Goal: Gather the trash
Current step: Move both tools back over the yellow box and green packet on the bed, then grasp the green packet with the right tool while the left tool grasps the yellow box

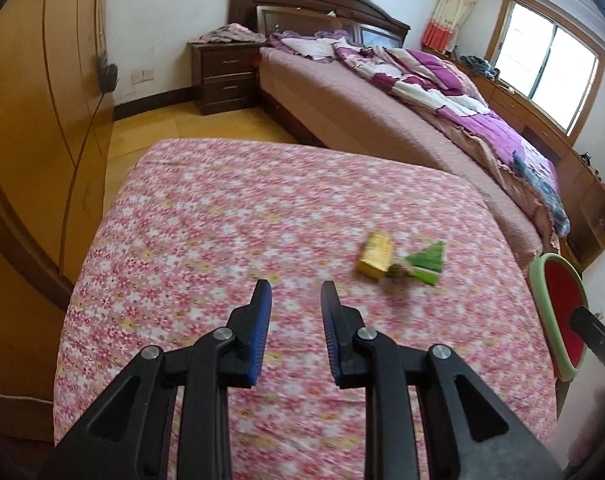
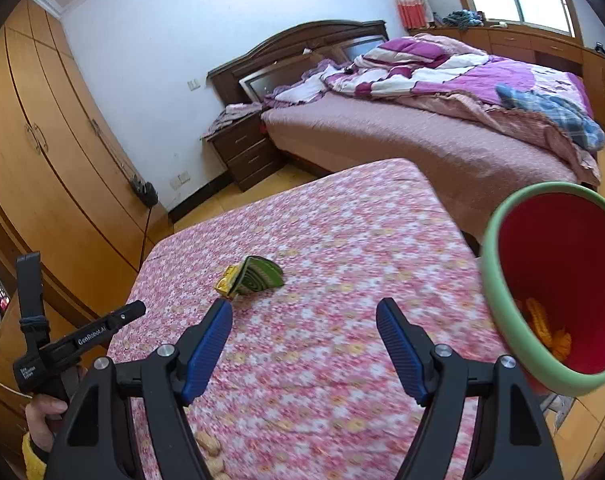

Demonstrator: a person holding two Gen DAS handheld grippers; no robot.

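The left claw (image 1: pixel 295 288) hung over the flowered pink cloth of the bench (image 1: pixel 222 216), its blue pads a narrow gap apart with nothing between them: released, gripping nothing. In its view, right of centre, a yellow wrapper (image 1: pixel 375 255) lay on the cloth touching a green wrapper (image 1: pixel 424 262), both a little beyond and to the right of the fingertips.

The right claw (image 2: pixel 304 306) stood with its pads wide apart, also released and empty, above the same bench (image 2: pixel 342 240). In this view the yellow wrapper (image 2: pixel 228 284) and the green wrapper (image 2: pixel 258 276) sat just beyond the left fingertip, near the middle of the frame. At the bottom edge, between the claw's arms, some peanuts (image 2: pixel 210 452) lay on the cloth.

A red bin with a green rim (image 2: pixel 550 288) filled the right side of the right wrist view, tilted so its mouth faced the camera, with something yellow at its bottom. The same bin (image 1: pixel 558 312) showed at the right edge of the left wrist view.

At lower left of the right wrist view, a hand (image 2: pixel 42 412) held the other tool's handle. A bed (image 1: pixel 382 120) with a purple quilt lay beyond.
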